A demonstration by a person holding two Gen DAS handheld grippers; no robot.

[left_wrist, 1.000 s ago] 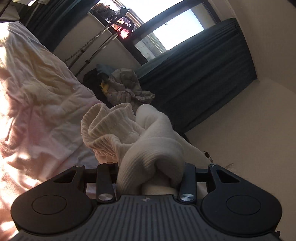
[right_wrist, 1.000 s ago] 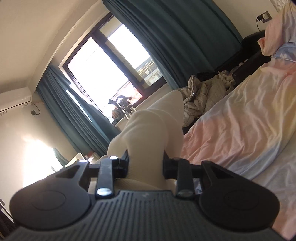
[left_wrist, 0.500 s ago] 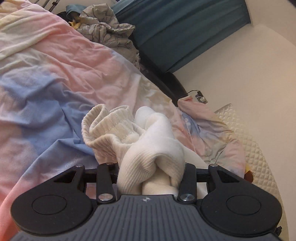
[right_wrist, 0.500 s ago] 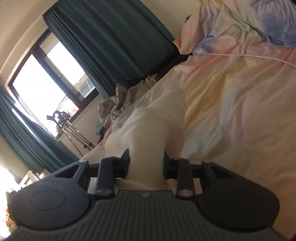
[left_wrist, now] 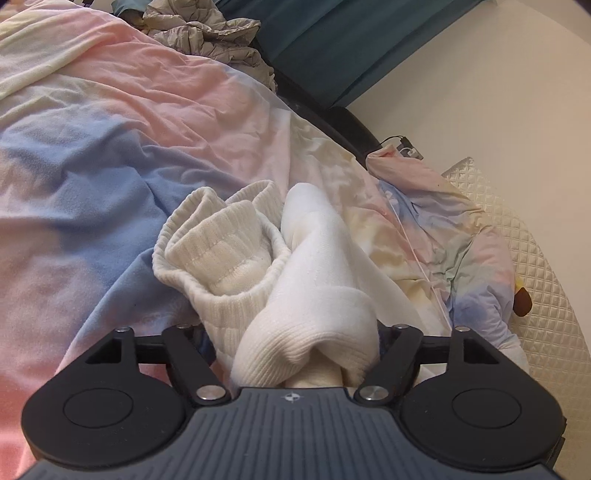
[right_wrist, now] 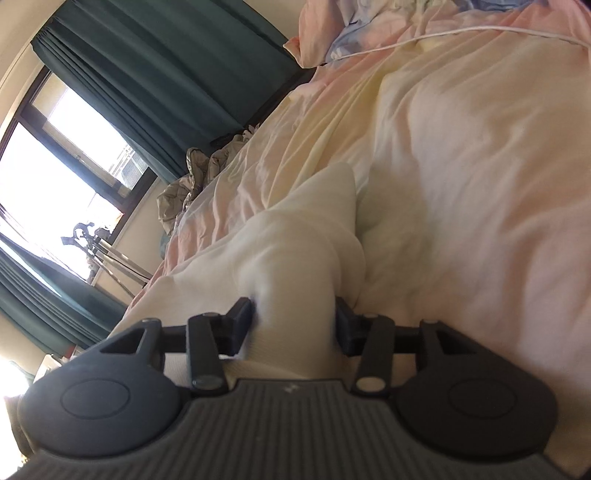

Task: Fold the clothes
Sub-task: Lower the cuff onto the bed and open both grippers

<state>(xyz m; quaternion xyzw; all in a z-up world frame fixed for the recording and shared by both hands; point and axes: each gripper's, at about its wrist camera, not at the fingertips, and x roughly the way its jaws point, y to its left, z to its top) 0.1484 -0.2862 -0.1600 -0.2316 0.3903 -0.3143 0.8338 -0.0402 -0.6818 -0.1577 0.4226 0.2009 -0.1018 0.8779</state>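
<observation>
My left gripper is shut on a bundle of cream ribbed socks; a ribbed cuff is turned open beside the foot part. The bundle hangs low over the pastel bedsheet. My right gripper is shut on the other end of the cream socks, which stick forward between its dark pads and reach the sheet. The fingertips of both grippers are hidden by the fabric.
A crumpled grey garment lies at the far bed edge, also in the right wrist view. A white cable runs over the sheet near a pillow. Teal curtains, a window and a quilted headboard surround the bed.
Both grippers have swung down from facing the window and wall towards the bed, carrying the socks with them. The hold on the socks has not changed.
</observation>
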